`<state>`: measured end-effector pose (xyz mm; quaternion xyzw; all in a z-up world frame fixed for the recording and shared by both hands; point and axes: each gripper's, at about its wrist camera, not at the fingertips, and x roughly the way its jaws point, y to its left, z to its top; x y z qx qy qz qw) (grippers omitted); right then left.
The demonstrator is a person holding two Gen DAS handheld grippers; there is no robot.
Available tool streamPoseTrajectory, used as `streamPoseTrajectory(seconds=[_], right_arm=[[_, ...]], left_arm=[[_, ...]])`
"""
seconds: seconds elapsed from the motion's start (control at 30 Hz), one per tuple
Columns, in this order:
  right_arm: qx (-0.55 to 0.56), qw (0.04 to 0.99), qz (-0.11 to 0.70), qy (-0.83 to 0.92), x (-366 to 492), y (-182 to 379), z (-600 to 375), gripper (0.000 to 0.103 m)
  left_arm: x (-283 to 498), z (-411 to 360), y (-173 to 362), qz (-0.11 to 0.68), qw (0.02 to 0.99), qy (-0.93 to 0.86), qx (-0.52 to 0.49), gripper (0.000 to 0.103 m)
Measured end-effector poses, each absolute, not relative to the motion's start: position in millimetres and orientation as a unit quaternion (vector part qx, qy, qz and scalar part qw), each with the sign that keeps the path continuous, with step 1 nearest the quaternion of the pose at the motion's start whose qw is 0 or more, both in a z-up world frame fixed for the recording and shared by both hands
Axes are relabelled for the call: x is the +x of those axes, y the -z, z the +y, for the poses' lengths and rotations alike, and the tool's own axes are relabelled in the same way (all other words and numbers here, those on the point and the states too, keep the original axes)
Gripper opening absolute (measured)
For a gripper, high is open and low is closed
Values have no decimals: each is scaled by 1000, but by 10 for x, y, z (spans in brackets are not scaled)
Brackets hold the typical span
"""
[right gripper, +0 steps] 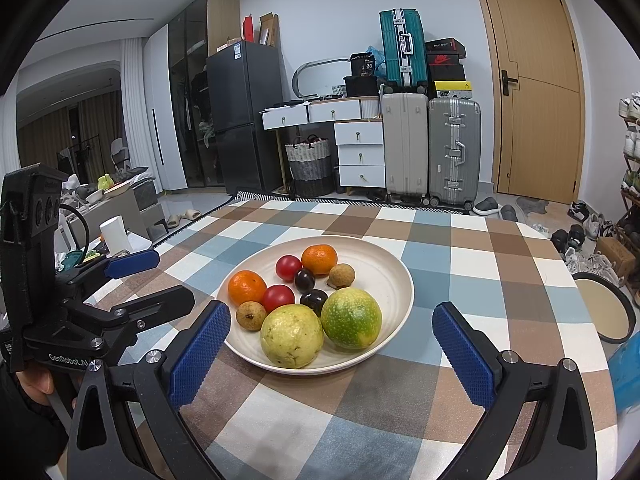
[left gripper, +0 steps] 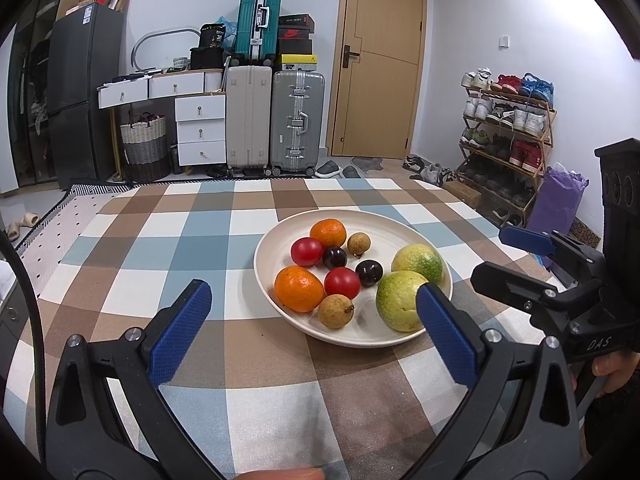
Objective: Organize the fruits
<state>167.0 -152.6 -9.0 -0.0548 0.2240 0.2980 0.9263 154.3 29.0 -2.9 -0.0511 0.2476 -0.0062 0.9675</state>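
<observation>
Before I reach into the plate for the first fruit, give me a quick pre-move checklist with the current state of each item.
1. Left hand-held gripper open and empty: ok, the pads stand wide apart with nothing between.
2. Right hand-held gripper open and empty: ok.
3. Plate flat on the checked tablecloth, well inside the edge: ok.
4. Fruits all in the plate, none spilled: ok. The two large green fruits sit nearest the right gripper.
5. Small fruits free to grasp: not ok. The dark plums are wedged among the tomatoes and oranges.
6. Destination for sorted fruit: cannot tell. Only a round tray shows at the table's right edge.
</observation>
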Motion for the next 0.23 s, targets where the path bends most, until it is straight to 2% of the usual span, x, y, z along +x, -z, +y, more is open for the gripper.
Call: streamPoseTrajectory(seconds=[0.23], right_arm=[[-55,926,224,-298,1669,99,-1534,103]], left_arm=[[1545,290,31,249,967,5,-51,102]])
